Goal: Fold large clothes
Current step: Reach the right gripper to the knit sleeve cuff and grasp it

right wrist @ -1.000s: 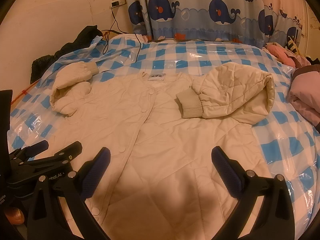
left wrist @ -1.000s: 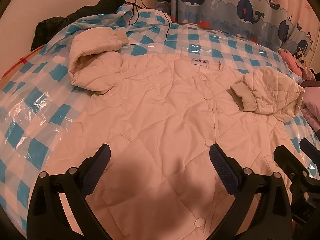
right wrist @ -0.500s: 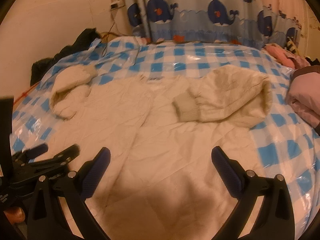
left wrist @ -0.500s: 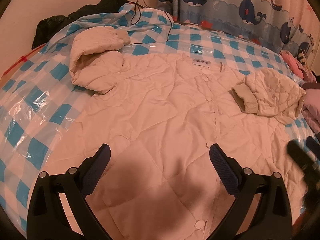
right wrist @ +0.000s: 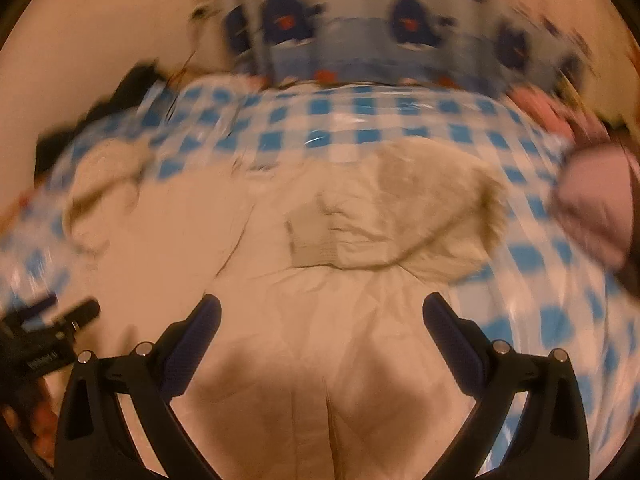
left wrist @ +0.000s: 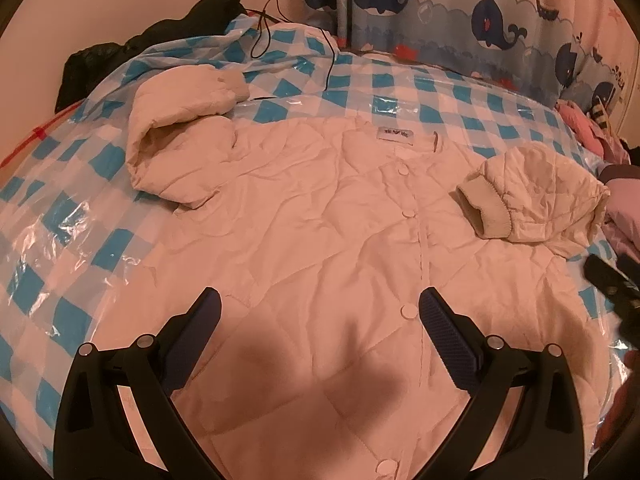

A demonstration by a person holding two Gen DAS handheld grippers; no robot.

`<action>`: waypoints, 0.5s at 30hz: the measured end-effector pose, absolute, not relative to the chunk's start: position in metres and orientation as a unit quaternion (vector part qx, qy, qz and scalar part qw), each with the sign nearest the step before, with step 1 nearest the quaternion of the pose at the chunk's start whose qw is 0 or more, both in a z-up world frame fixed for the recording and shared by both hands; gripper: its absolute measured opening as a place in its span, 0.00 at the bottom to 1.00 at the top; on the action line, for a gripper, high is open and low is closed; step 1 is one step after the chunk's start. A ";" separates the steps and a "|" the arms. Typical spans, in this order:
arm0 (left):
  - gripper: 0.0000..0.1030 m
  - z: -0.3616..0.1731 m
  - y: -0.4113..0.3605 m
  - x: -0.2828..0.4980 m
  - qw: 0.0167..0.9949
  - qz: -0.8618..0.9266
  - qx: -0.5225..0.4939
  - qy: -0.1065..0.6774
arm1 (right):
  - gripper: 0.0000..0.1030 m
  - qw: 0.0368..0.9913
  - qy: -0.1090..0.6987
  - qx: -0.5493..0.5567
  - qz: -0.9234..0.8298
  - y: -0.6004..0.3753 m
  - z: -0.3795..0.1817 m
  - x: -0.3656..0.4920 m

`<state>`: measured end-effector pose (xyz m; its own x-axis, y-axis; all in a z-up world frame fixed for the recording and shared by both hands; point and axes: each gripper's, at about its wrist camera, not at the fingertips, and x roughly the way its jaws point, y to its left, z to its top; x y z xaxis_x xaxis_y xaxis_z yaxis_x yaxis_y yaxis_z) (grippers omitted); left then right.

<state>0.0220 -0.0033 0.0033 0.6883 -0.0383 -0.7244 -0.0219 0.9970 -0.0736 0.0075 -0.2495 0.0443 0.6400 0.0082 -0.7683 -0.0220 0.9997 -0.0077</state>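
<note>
- While both tools hung above the bed, the cream quilted jacket lay spread flat across its blue-and-white checked plastic cover, front up, buttoned down the middle, collar label toward the curtain.
- Both sleeves were folded inward: the left sleeve was doubled up at the shoulder with its cuff pointing toward the curtain, and the right sleeve lay bent over the chest with its ribbed cuff facing the button line.
- The left tongs stood wide apart over the lower front of the jacket, holding nothing, with a button just inside the right-hand finger.
- The right tongs were likewise spread wide and empty, above the jacket's lower right panel, with the folded right sleeve directly ahead; that view was smeared by motion blur.
- A whale-print curtain hung behind the bed's far edge.
- A dark garment was heaped against the wall at the far left corner, and a thin black cable trailed from the wall onto the cover near the left cuff.
- A pile of pink and mauve clothes crowded the bed's right side, just beside the right sleeve's elbow.
- The other tool's black frame showed at the edge of each view.
- Shadows of the tools fell on the jacket's hem area.
</note>
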 end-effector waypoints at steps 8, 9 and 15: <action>0.92 -0.009 0.000 0.034 0.901 0.003 -0.046 0.431 | 0.95 0.876 0.466 -0.121 0.035 -0.223 0.001 0.095; 0.92 -0.009 -0.001 0.035 0.903 0.006 -0.043 0.428 | 0.95 0.868 0.472 -0.148 0.037 -0.217 -0.009 0.106; 0.93 -0.015 -0.005 0.039 0.901 0.007 -0.036 0.432 | 0.94 0.824 0.528 -0.202 0.034 -0.224 -0.063 0.143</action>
<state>0.0387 -0.0050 -0.0145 0.6268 -0.0192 -0.7790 -0.0434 0.9973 -0.0595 0.1434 -0.2239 -0.0631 0.4404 -0.1580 -0.8838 -0.2691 0.9159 -0.2978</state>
